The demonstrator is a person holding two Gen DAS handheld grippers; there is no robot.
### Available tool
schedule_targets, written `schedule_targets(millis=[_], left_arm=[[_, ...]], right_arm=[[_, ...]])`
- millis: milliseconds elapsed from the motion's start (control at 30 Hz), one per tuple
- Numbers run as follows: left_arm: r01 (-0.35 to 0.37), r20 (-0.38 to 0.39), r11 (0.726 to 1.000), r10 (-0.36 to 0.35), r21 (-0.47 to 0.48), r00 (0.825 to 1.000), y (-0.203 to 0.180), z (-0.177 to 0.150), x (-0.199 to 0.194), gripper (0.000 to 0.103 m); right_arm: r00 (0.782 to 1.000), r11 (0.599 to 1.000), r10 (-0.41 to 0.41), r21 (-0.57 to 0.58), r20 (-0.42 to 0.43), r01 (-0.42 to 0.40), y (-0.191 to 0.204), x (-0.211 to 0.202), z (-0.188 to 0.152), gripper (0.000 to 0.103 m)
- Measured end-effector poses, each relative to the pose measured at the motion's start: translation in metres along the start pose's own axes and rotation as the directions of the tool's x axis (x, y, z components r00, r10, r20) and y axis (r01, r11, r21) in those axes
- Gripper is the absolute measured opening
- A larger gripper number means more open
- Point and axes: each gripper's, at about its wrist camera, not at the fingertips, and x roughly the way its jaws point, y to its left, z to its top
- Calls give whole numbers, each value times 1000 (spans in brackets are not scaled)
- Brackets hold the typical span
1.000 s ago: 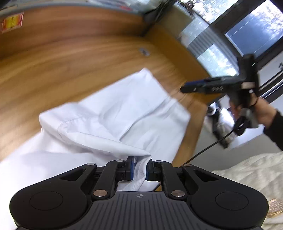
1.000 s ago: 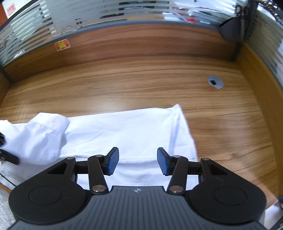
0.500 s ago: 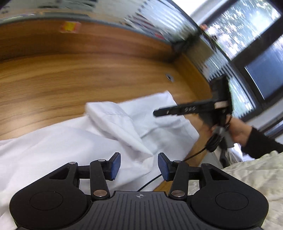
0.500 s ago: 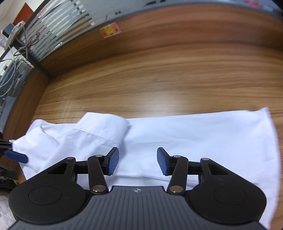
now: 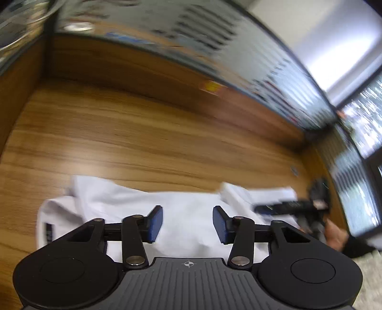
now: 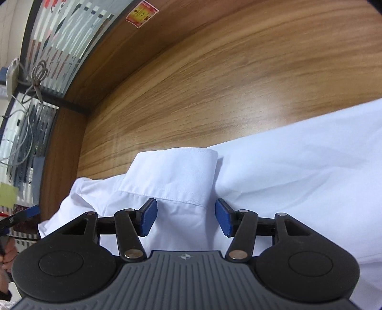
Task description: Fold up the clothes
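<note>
Both tongs stood spread and empty: the left tongs (image 5: 188, 223), pinching the sleeve (image 6: 181, 181) a second earlier, had dropped it folded across the shirt (image 6: 298, 171). That sleeve fold looked finished, and the right tongs (image 6: 186, 220) hovered over the cuff near the bench's (image 6: 214, 83) left edge.

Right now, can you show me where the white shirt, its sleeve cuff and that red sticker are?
white shirt (image 6: 298, 181): right wrist view, on the flat body panel.
sleeve cuff (image 6: 176, 174): right wrist view, middle of the folded-over cuff.
red sticker (image 6: 141, 13): right wrist view, centre of the label on the wooden back panel.
</note>
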Motion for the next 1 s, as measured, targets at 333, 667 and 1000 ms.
schedule_targets(millis=[333,667,1000], left_arm=[[-207,-231,972,177,-109,957,72,-3,79,5],[-246,-276,943,180,-225,944,87,-4,88,4],[-145,-115,938,114,-315,987,73,9,64,47]], right_arm=[[996,999,48,13,69,-49,7,-10,-2,10],[869,978,-183,174,459,114,7,-121,-16,7],[754,928,-358,302,551,219,11,-183,-22,7]])
